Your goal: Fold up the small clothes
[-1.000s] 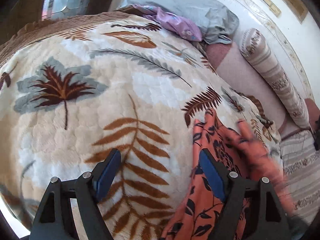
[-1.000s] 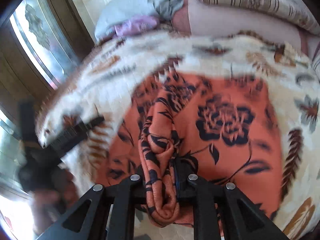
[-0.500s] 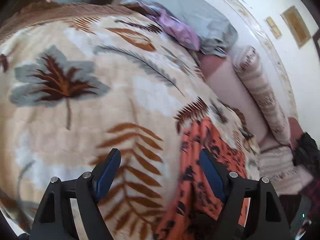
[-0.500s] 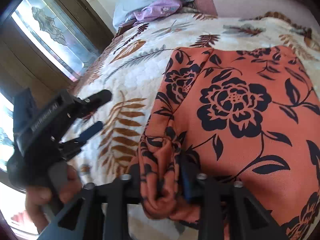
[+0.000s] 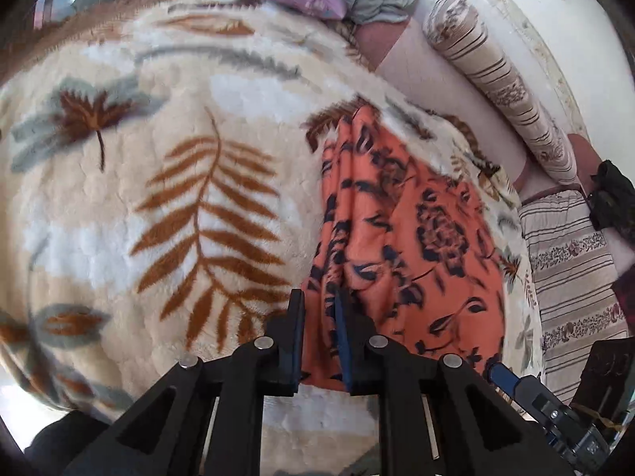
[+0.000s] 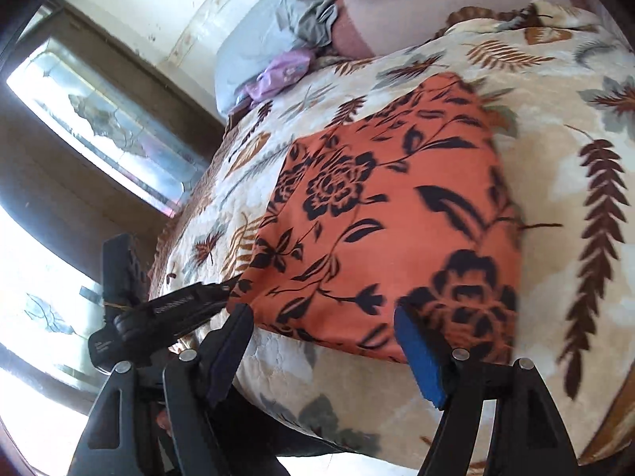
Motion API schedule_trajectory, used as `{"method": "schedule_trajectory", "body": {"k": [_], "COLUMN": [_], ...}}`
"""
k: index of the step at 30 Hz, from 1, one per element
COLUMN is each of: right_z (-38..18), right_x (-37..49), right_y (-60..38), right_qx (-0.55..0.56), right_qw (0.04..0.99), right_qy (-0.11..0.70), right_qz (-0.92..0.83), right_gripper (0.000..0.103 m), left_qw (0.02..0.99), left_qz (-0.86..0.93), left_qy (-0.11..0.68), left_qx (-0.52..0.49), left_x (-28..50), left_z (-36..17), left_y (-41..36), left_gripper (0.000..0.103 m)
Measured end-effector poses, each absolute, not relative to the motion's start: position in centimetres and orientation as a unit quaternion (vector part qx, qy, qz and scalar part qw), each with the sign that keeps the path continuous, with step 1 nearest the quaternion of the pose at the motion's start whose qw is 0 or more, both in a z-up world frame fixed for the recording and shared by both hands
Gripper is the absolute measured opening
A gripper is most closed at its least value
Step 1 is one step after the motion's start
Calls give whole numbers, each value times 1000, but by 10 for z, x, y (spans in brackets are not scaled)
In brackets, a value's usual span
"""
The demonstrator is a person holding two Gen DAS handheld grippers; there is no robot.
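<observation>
On the leaf-patterned blanket [image 5: 166, 206] lies our orange cloth [image 5: 428, 238], spread fairly flat with its near edge close to the blanket's front drop. Starting at the cloth's left side, our left gripper [image 5: 319, 309] has its fingers drawn together on the near left corner, where the fabric bunches into long ridges running away from the pinch. We judge the cloth light, thin and limp; it sags and creases wherever it is lifted, so it wants holding at corners or along a hem, not mid-panel. Left of the cloth, the blanket offers a broad bare stretch for swinging a fold over. Moving to the cloth's right side, our right gripper [image 6: 325, 333] hangs over the near edge with its fingers spread wide and nothing between them; the near right corner sits just beside its blue pad, and we think that is the natural second hold. Beyond the cloth's far edge, a striped bolster [image 5: 504, 79] and heaped bedding [image 6: 278, 35] limit room, and the plush blanket may drag the fabric.
</observation>
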State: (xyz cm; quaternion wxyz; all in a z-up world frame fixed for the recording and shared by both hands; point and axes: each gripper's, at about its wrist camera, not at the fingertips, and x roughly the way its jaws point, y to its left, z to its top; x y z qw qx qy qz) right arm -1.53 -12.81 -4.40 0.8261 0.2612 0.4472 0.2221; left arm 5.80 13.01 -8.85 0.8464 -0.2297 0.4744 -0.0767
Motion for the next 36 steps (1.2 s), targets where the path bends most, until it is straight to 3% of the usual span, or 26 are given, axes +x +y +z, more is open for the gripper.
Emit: {"method": "schedule_trajectory", "body": {"k": [2, 4, 7, 9, 11, 13, 15, 16, 17, 18, 19, 24, 25, 26, 28, 30, 33, 34, 36], "right_z": [-45, -51, -57, -60, -67, -76, -83, -84, -84, -82, -82, -97, -104, -108, -110, -108, -109, -113, -124], "right_x": [-13, -16, -22, -27, -28, -27, -25, -25, -26, -27, -27, -32, -31, -30, -26, -19, 0, 6, 18], "right_y": [-142, -155, -169, -178, -187, -196, -203, -205, -209, -213, -216, -246, -251, -255, -258, -259, -256, -255, -250], "right_qx": [270, 283, 302, 304, 316, 332, 351, 353, 354, 355, 356, 387, 404, 417, 431, 433, 439, 446, 466], "right_qw": [828, 826, 819, 822, 819, 813, 804, 803, 804, 805, 806, 795, 784, 777, 768, 767, 754, 748, 731], "right_qy": [442, 443, 443, 437, 436, 442, 445, 445, 443, 440, 438, 446, 450, 452, 453, 452, 461, 465, 472], "right_qz": [215, 205, 206, 203, 196, 185, 182, 181, 180, 180, 179, 141, 136, 134, 135, 140, 161, 161, 159], "right_gripper": [77, 78, 78, 79, 79, 79, 79, 79, 79, 79, 79, 80, 80, 80, 80, 80, 84, 84, 85], "left_qw": [854, 831, 832, 860, 886, 910, 913, 901, 878, 848, 854, 882, 891, 901, 921, 932, 908, 889, 891], "left_qz": [-58, -31, -24, -16, -37, -62, -61, -43, -26, -27, -35, -13, -12, -13, -24, -26, 4, 15, -11], "left_qy": [473, 517, 497, 455, 414, 378, 396, 428, 474, 519, 501, 462, 444, 425, 379, 359, 420, 458, 448], "left_qx": [-208, -203, -245, -230, -207, -158, -76, -53, -55, -105, -135, -95, -91, -92, -88, -47, 2, 1, -69], "left_x": [57, 65, 55, 45, 40, 39, 50, 58, 68, 74, 69, 54, 54, 56, 60, 72, 108, 118, 111], "left_z": [-89, -114, -105, -75, -51, -33, -43, -60, -84, -114, -115, -74, -63, -51, -34, -31, -72, -100, -125], "left_y": [124, 125, 136, 130, 115, 90, 65, 61, 64, 79, 91, 83, 80, 77, 71, 59, 53, 59, 82], "left_gripper": [16, 22, 28, 44, 72, 79, 79, 63, 21, 22, 22, 23, 36, 60, 82, 82, 80, 70, 73]}}
